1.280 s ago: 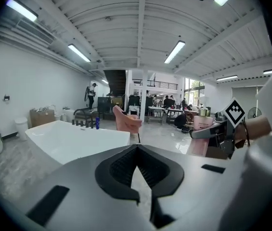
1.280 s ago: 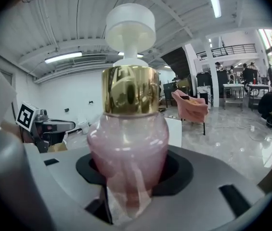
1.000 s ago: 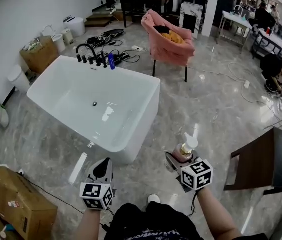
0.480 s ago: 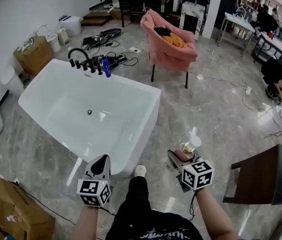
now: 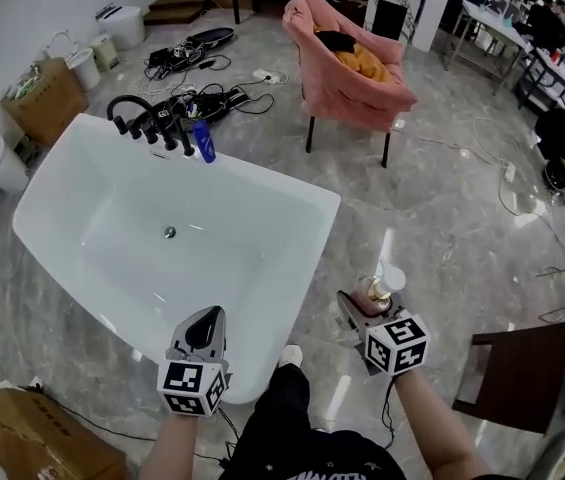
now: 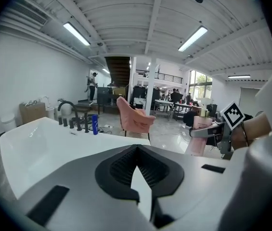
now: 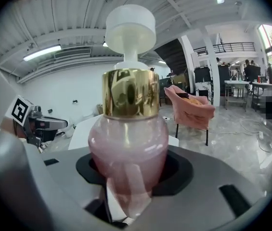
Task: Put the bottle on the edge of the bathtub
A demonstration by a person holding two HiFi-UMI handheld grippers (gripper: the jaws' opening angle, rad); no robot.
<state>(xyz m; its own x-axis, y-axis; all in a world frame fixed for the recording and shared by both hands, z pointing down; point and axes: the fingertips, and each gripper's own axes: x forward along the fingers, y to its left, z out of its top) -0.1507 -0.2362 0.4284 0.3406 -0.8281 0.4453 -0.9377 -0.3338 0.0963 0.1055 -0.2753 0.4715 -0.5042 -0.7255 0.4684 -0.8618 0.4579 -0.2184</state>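
Observation:
A pink glass bottle (image 5: 370, 295) with a gold collar and white pump cap stands upright in my right gripper (image 5: 360, 310), which is shut on its belly (image 7: 128, 143). It hangs over the floor just right of the white bathtub's near corner (image 5: 262, 368). In the right gripper view the tub's rim (image 7: 85, 124) shows behind the bottle. My left gripper (image 5: 205, 324) is shut with nothing in it and hovers over the tub's near rim; its view looks across the rim (image 6: 39, 143).
Black taps (image 5: 147, 120) and a blue bottle (image 5: 205, 144) stand on the tub's far rim. A pink armchair (image 5: 347, 68) is beyond. Cables lie on the floor at the back. A dark table (image 5: 532, 373) is at right, a cardboard box (image 5: 42, 438) at lower left.
The person has stepped toward the tub, which now lies nearer and lower in the view. The left gripper has come over the tub's near rim. The right gripper still holds the bottle.

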